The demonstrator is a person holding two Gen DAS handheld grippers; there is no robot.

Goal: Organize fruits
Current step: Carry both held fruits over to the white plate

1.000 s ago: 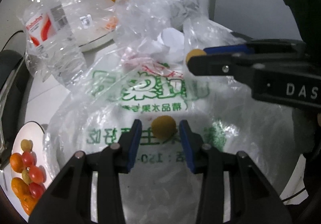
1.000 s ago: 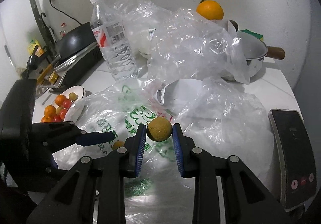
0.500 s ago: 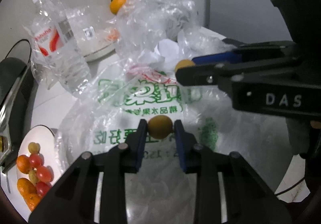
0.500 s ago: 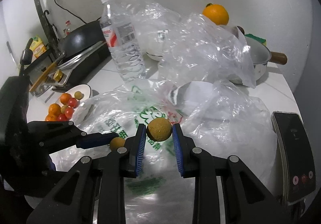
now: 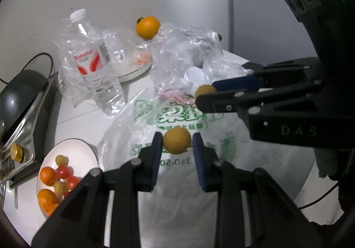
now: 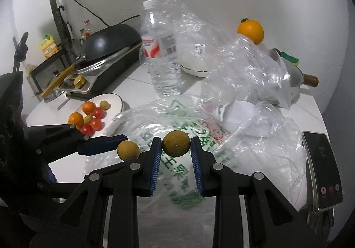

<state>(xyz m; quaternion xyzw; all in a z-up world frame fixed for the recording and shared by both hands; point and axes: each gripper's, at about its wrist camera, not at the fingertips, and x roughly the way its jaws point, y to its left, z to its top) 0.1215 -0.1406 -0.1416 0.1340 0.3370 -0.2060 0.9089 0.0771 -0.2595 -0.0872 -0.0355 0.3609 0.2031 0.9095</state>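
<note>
I see two small round brown-yellow fruits with dull skin. My left tool [image 5: 177,144] is clamped on one fruit [image 5: 176,140], and my right tool [image 6: 175,147] is clamped on the other fruit [image 6: 176,143], both above the printed plastic bag [image 5: 177,114].

Between blue pads [image 5: 156,154] of the black left gripper [image 5: 176,154], a dull yellow-brown fruit [image 5: 176,140]. Between blue ribbed pads [image 6: 156,163] of the black right gripper [image 6: 175,164], a speckled brown-yellow fruit [image 6: 176,143]. Beneath both, a clear plastic bag [image 5: 177,114] printed in green with touches of red. Left of the left gripper, a white plate [image 5: 73,148] of orange, red and pale yellow-green fruits. Beyond, a clear bottle [image 5: 93,70] with a red-and-white label and white cap, and a bright orange [image 5: 148,27].
</note>
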